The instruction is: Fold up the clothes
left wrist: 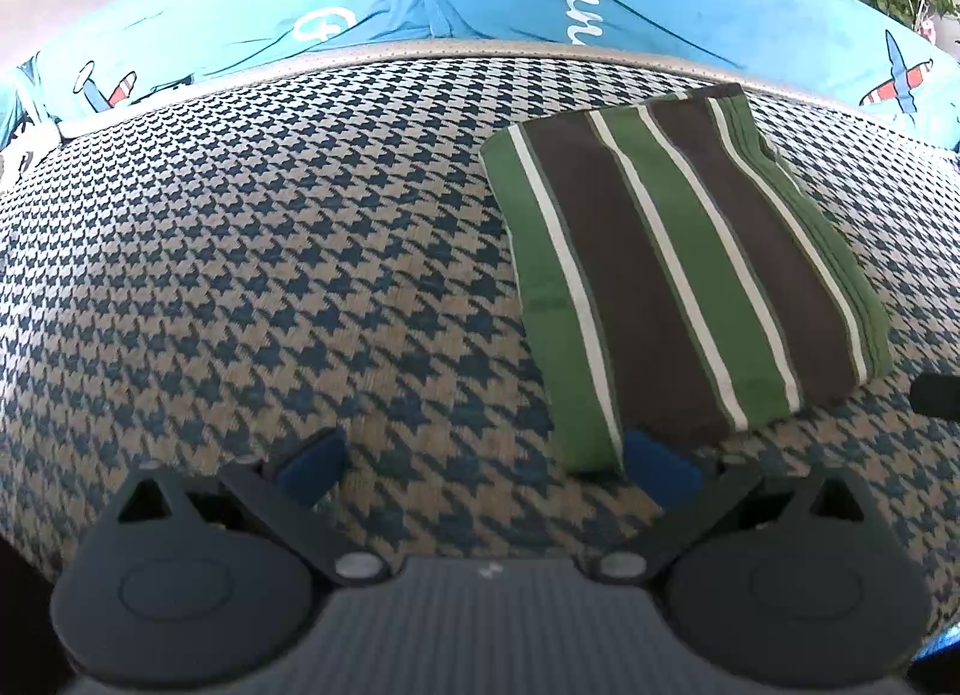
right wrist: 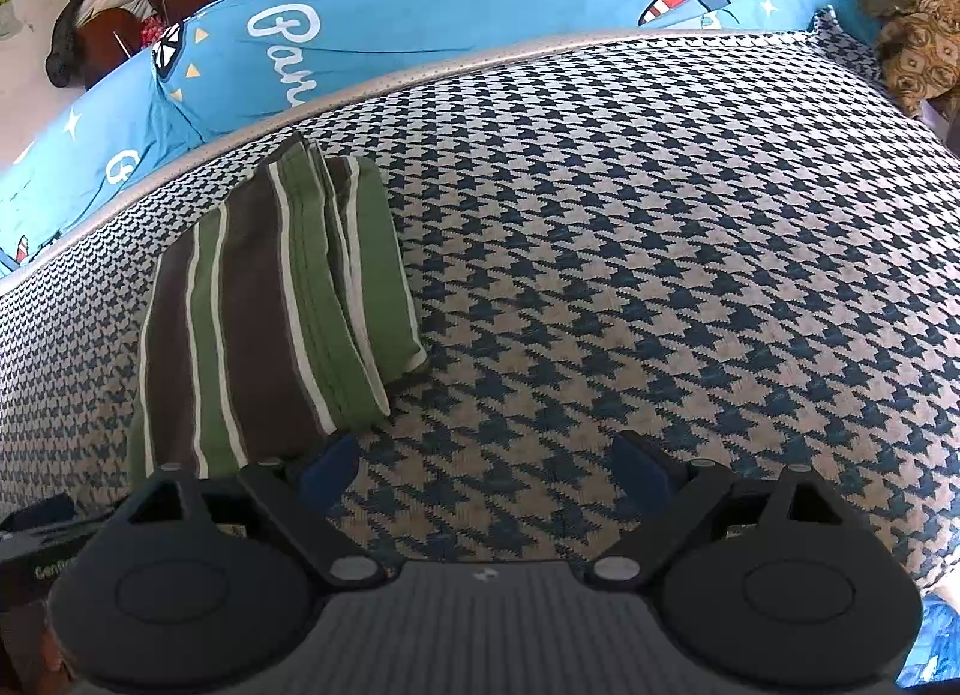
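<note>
1. The striped garment (left wrist: pixel 678 269), in green, brown and white, lies folded into a compact oblong on the houndstooth mattress (left wrist: pixel 270 275). It sits nearer the far edge than the near one, its far end just short of the pale piping along that edge. It looks finished: the layers are stacked and the sides are fairly straight, so the folding itself seems done.

2. The left gripper (left wrist: pixel 489 467) has its jaws spread wide with nothing between them. Its right blue pad sits at the near corner of the garment, touching it or just beside it; the fisheye blur makes it hard to say which. That fits a hand letting go after pressing the fold flat.

3. The right gripper (right wrist: pixel 483 470) also has its jaws spread and empty, over bare mattress. Its left pad is just beside the garment's near end, on the side where the stacked folded edges show. Both grippers flank the near end, which suits a two-handed final fold.

4. The blue printed bedding (right wrist: pixel 480 5) is bunched along the far edge, off the mattress top, probably pushed back to leave a flat surface for folding.

5. A brown patterned cloth (right wrist: pixel 918 47) sits at the far right corner, well apart from the garment.
</note>
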